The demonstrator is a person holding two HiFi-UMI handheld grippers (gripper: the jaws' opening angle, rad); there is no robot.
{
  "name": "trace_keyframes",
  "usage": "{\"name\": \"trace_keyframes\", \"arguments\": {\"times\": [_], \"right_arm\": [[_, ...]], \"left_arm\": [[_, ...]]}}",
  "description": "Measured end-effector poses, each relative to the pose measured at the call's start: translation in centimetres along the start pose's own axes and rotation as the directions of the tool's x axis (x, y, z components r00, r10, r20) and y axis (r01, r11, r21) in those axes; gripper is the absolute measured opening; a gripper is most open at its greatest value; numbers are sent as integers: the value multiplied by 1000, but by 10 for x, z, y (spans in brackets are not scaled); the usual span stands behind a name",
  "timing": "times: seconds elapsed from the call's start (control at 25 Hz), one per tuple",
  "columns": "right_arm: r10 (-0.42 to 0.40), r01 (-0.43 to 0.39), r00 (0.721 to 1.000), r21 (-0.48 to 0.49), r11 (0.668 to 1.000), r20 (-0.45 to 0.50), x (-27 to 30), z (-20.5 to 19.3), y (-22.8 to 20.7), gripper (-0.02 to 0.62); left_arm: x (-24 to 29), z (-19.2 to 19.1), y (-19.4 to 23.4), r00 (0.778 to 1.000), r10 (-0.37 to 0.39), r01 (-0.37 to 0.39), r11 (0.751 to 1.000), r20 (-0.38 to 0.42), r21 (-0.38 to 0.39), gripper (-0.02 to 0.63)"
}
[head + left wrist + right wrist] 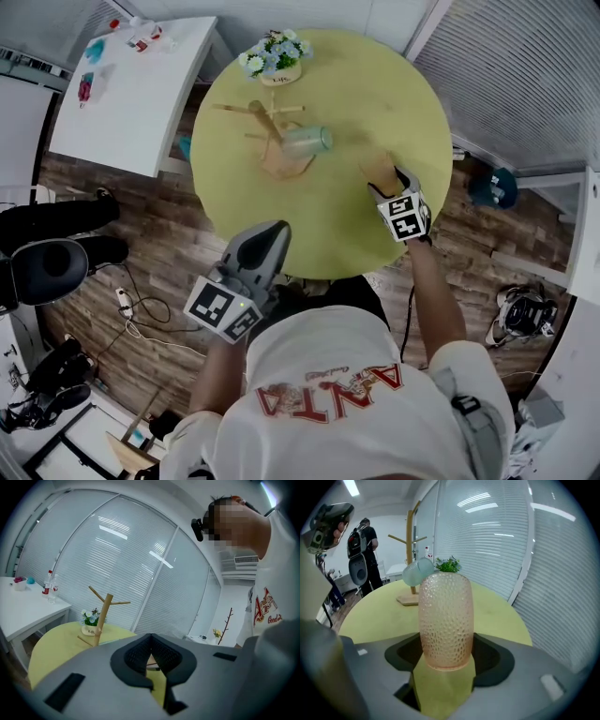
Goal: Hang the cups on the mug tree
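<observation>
- Right gripper (446, 649) jaws: wide apart, pads pressed on both sides of the pink dimpled glass cup (445, 616). Cup upright, its base clear of the table top.
- Left gripper (151, 641) jaws: tips together, nothing between them. It is held off the table rim at 7 o'clock in the head view.
- White shirt (328, 394) on the person holding the grippers: red letters "ANTA" across the back, with a smaller red script line beside them that is too small to read.
- Round table (375, 84): plain yellow-green top. The held cup is over its 4 o'clock part.
- Wooden mug tree (272, 131): flat base and bare pegs, standing toward 9 o'clock of the table centre.
- Pale green cup (307, 141): tilted on a peg on the tree's 3 o'clock side, off the table top.
- Flower pot (277, 58): at the table's 11 o'clock rim, white and blue flowers. The pot reads "Life" in the left gripper view.
- Floor (141, 272): dark wood planks, with cables lying at 8 o'clock.
- White side table (131, 94): beyond the round table at 10 o'clock, with bottles (48, 584) on it, labels unreadable.
- Room: slatted blinds (525, 66) along glass walls. A person with a backpack (365, 541) stands far back in the right gripper view.
</observation>
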State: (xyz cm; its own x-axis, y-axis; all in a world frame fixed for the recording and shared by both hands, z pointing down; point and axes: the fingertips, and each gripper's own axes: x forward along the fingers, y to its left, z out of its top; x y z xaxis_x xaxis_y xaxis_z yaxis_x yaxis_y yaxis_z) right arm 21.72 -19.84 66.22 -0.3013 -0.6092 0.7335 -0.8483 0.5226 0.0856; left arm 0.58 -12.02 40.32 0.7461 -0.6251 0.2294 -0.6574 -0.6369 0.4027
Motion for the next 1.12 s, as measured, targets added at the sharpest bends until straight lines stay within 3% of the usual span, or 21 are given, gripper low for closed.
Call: {"name": "trace_keyframes", "arguments": {"times": [0.24,0.36,0.6,0.8,1.12], "right_arm": [[-12,19,999,-149,989,45,-41,76,-9,308],[-35,47,998,-276,960,45,-63,111,-7,308],[-90,107,994,-495,862,59,-100,172,3,308],[-176,162,983,-649,743,43,-114,207,7,308],[-257,186,966,-755,629,24,-114,246,22,307]], "left_arm": [[-10,5,3,999,-8,9,1000,39,-11,9],[-14,7,5,998,-19,20,1000,57,-18,9],[-25,14,5,993,-48,49,999,107,-11,9],[-38,21,11,987,-65,68,998,149,-17,9],[-58,28,20,980,-85,92,995,180,-29,9]]}}
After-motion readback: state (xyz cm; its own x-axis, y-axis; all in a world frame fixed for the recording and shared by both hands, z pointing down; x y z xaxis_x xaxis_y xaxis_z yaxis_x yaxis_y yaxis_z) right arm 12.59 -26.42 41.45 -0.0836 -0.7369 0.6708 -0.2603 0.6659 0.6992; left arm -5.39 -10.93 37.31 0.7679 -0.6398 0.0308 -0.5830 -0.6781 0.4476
